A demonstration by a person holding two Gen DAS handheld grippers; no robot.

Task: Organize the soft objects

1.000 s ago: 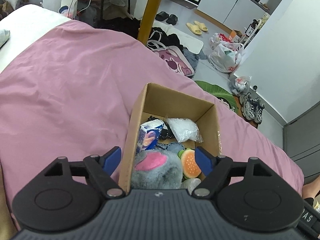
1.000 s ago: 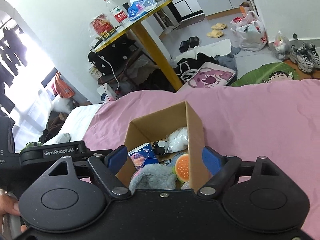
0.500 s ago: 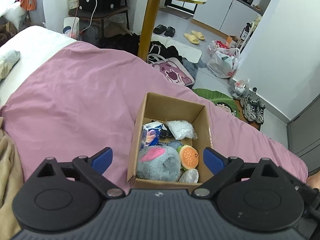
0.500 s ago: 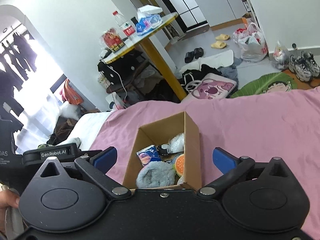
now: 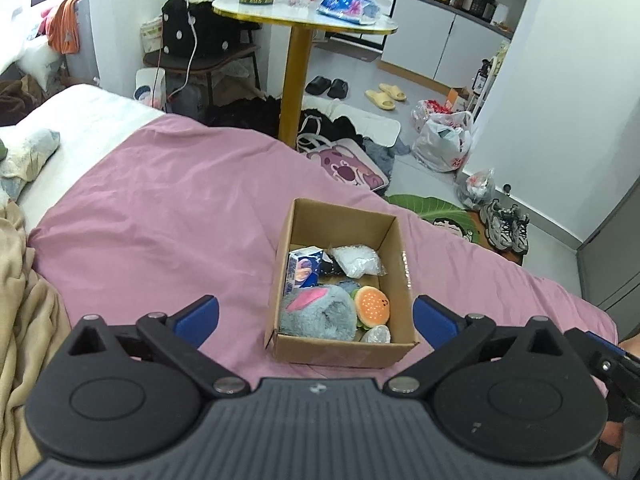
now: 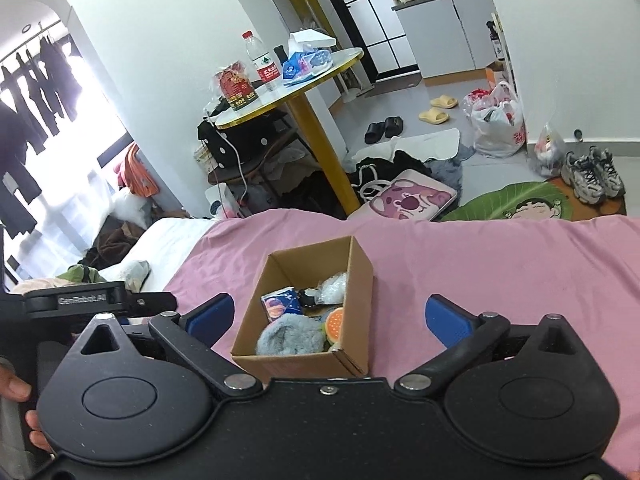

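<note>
Grippers first: my left gripper (image 5: 316,320) hangs above the bed with its blue-padded fingers (image 5: 198,316) spread wide and nothing between them. My right gripper (image 6: 326,316) is just as widely parted and equally empty, its blue fingertips (image 6: 444,316) on either side of the view. From the right wrist camera, the left tool's black body shows at the lower left, with my hand (image 6: 18,412) wrapped around its grip.

Both tools point at an open cardboard box (image 5: 402,280) sitting on the pink bedspread (image 5: 160,216), clear of the fingers of both. Inside, at the near end, lies a grey plush toy (image 5: 320,314) with a pink patch, and touching its right side is a small burger-shaped toy (image 5: 372,304). Farther back stand a blue-and-white carton (image 5: 302,270) and a clear bag of white material (image 5: 356,260), with a dark item between them that I cannot identify.

Beyond the bed, a round table with a yellow leg (image 5: 294,76) carries a water bottle (image 6: 264,64) and a red packet (image 6: 234,86). Slippers (image 5: 384,94), plastic bags (image 5: 444,146) and grey sneakers (image 5: 504,228) lie on the floor.
</note>
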